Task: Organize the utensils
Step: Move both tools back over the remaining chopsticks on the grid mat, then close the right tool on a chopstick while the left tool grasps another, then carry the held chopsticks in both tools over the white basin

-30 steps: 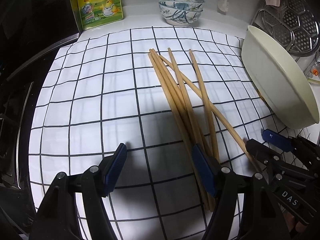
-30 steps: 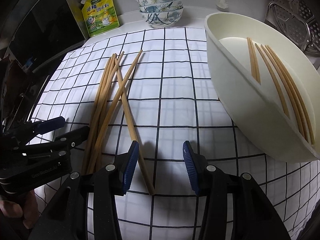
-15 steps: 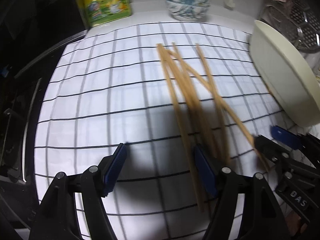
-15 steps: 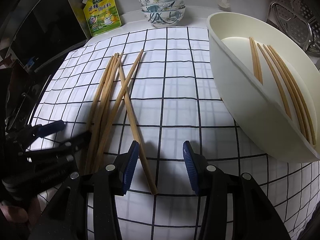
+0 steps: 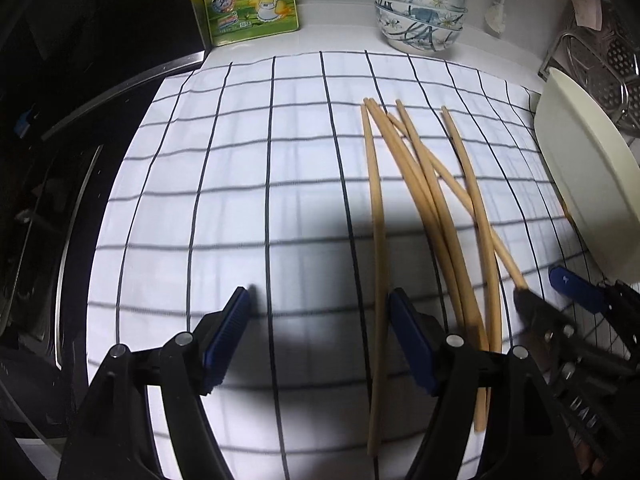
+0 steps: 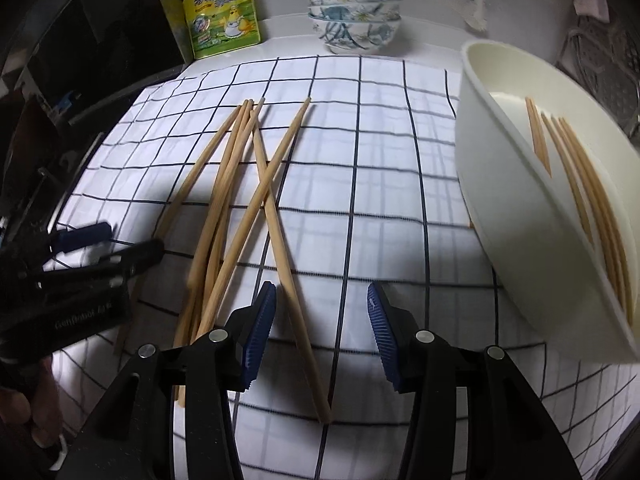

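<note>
Bench covered w/ a white checked cloth (image 5: 240, 208). Loose wooden chopsticks (image 5: 436, 216) lie on it in a rough fan, far tips close together, a couple crossing each other. One stick sits apart on the left side of the bunch in the left wrist view.

Left gripper (image 5: 320, 336): released, nothing between its pads; its right pad sits just beside the lone stick, cloth showing under the gap.

Right gripper (image 6: 322, 332): jaws opening, one chopstick's near end lies below the gap, closer to the left pad; pads not pressing on it.

White tub (image 6: 516, 216) at the right edge of the cloth, tilted, w/ more chopsticks (image 6: 592, 208) lying lengthwise inside.

At the back: stacked flowered bowls (image 6: 354, 20), yellow-green seasoning pouch (image 6: 222, 20) upright against the wall. Metal rack (image 5: 608, 60) behind the tub.
</note>
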A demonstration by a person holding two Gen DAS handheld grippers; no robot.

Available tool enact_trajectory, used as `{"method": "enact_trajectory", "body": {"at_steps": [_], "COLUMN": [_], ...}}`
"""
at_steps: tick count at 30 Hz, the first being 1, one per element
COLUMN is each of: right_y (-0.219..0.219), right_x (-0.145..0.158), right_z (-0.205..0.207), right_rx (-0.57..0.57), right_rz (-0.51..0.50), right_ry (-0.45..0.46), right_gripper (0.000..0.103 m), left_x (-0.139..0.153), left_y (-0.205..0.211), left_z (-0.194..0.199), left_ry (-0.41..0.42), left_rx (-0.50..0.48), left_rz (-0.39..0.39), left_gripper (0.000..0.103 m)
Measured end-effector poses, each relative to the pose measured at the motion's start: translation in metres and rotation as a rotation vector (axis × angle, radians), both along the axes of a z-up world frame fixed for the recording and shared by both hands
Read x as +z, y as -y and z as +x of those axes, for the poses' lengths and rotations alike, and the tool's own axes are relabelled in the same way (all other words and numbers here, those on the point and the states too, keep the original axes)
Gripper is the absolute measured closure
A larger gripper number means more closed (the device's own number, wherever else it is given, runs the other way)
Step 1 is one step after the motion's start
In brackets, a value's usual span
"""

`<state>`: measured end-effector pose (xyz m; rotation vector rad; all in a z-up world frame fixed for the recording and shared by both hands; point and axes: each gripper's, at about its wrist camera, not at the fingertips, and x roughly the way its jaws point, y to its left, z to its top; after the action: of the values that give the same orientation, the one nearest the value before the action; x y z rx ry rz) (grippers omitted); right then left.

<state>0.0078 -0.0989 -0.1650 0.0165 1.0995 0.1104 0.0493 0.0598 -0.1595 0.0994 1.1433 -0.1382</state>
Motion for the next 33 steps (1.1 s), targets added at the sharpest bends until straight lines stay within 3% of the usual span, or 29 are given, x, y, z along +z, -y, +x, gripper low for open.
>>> {"method": "enact_trajectory", "body": {"at_steps": [4,6,8,10,11,12,13,27,33], "right_y": [-0.006,-0.009,-0.013,-0.017,-0.020,-0.022,-0.023,-0.028,-0.020], "right_x": [-0.001,-0.001,-0.001,-0.001,-0.001,-0.001,0.000,0.021,0.031], "right_z": [0.004,0.006,0.007,0.007,0.008,0.009,0.009,0.018,0.015], "right_rx": [0.024,0.032,0.049,0.066,0.074,0.078,0.080,0.073,0.040], "right_rz": [-0.036,-0.037,-0.041,-0.047,-0.052,-0.060,-0.063,-0.092,-0.046], "right_ry": [0.018,0.026,0.037,0.040,0.039,0.038,0.038,0.052,0.055], "right_gripper": [0.058,0.063,0.077,0.091,0.094,0.095,0.096,0.097,0.097], "left_x": [0.000,0.000,0.002,0.004,0.004,0.004,0.004,0.014,0.022], "left_y": [0.008,0.012,0.015,0.017,0.017,0.016,0.016,0.000,-0.006], "left_z": [0.014,0.017,0.017,0.017,0.017,0.017,0.018,0.016,0.015], "left_ry": [0.007,0.012,0.018,0.021,0.020,0.017,0.011,-0.001,0.005], "left_rx": [-0.010,-0.016,-0.029,-0.044,-0.048,-0.051,-0.054,-0.048,-0.044], "left_rz": [-0.007,-0.006,-0.009,-0.011,-0.014,-0.018,-0.024,-0.066,-0.074], "left_gripper": [0.034,0.040,0.052,0.074,0.079,0.092,0.096,0.096,0.096]}}
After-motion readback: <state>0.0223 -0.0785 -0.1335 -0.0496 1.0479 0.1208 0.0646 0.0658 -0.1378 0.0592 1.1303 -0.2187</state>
